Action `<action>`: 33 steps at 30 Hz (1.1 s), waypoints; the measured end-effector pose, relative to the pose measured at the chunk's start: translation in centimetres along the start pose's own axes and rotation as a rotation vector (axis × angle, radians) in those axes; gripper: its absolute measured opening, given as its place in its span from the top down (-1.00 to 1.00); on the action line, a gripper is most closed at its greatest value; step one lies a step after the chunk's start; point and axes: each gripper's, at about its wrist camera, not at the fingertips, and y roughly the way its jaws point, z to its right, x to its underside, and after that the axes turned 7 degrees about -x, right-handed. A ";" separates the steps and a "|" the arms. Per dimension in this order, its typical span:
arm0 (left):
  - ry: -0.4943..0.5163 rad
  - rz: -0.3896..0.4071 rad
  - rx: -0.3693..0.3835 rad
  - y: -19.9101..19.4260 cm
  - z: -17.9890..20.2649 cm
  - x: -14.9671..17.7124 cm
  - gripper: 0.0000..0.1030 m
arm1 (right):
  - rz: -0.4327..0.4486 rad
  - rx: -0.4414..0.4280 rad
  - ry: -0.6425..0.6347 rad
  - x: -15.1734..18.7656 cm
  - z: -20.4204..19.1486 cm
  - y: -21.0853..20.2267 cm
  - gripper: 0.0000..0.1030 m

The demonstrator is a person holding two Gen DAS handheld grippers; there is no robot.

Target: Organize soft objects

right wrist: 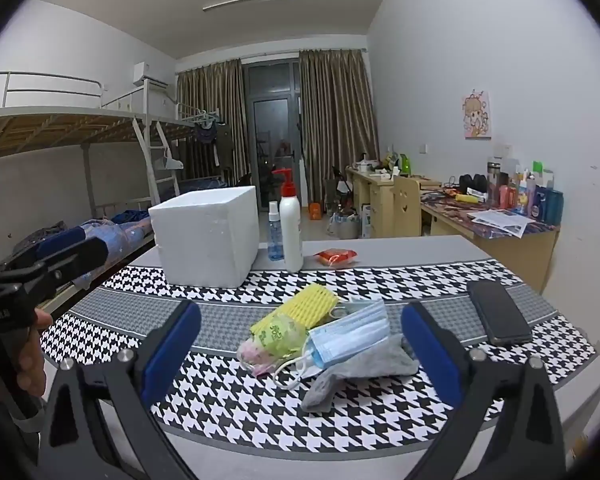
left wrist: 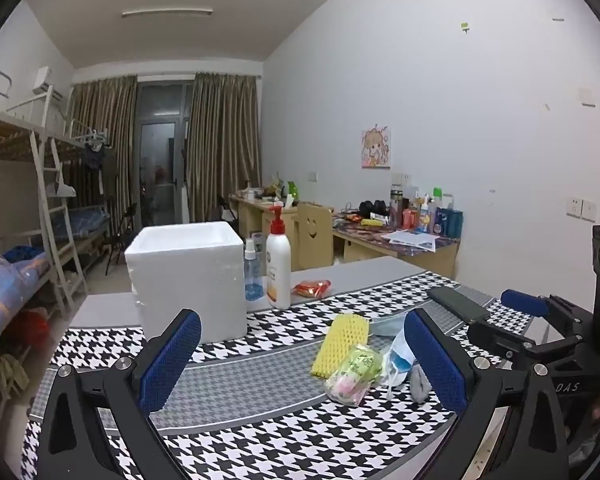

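A heap of soft things lies on the houndstooth table cloth (right wrist: pixel 260 400): a yellow foam net (right wrist: pixel 306 307) (left wrist: pixel 340 344), a green and pink plastic packet (right wrist: pixel 274 340) (left wrist: pixel 354 374), a blue face mask (right wrist: pixel 350 338) (left wrist: pixel 400 354) and a grey sock (right wrist: pixel 360 372) (left wrist: pixel 418 382). A white foam box (left wrist: pixel 188 276) (right wrist: pixel 206 232) stands open-topped at the back left. My left gripper (left wrist: pixel 304 360) is open, its right finger just beside the heap. My right gripper (right wrist: pixel 300 356) is open, the heap lying ahead between its fingers, untouched.
Behind the heap stand a white pump bottle (right wrist: pixel 291 228) (left wrist: pixel 278 260), a blue spray bottle (right wrist: pixel 275 232) and a red snack packet (right wrist: pixel 336 257). A black phone (right wrist: pixel 498 312) lies at the right. The other gripper (left wrist: pixel 540 320) shows at right, with a hand (right wrist: pixel 28 360) at left.
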 end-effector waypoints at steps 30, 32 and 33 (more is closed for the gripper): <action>-0.008 -0.043 -0.014 1.1 -0.3 0.6 -0.98 | -0.004 0.004 0.000 -0.1 0.2 0.3 -0.98; -0.008 -0.042 -0.012 1.0 -0.3 0.6 -0.98 | -0.005 0.004 0.003 0.0 0.2 0.3 -0.98; -0.007 -0.041 -0.013 1.0 -0.3 0.6 -0.98 | -0.007 0.007 0.002 0.0 0.2 0.4 -0.98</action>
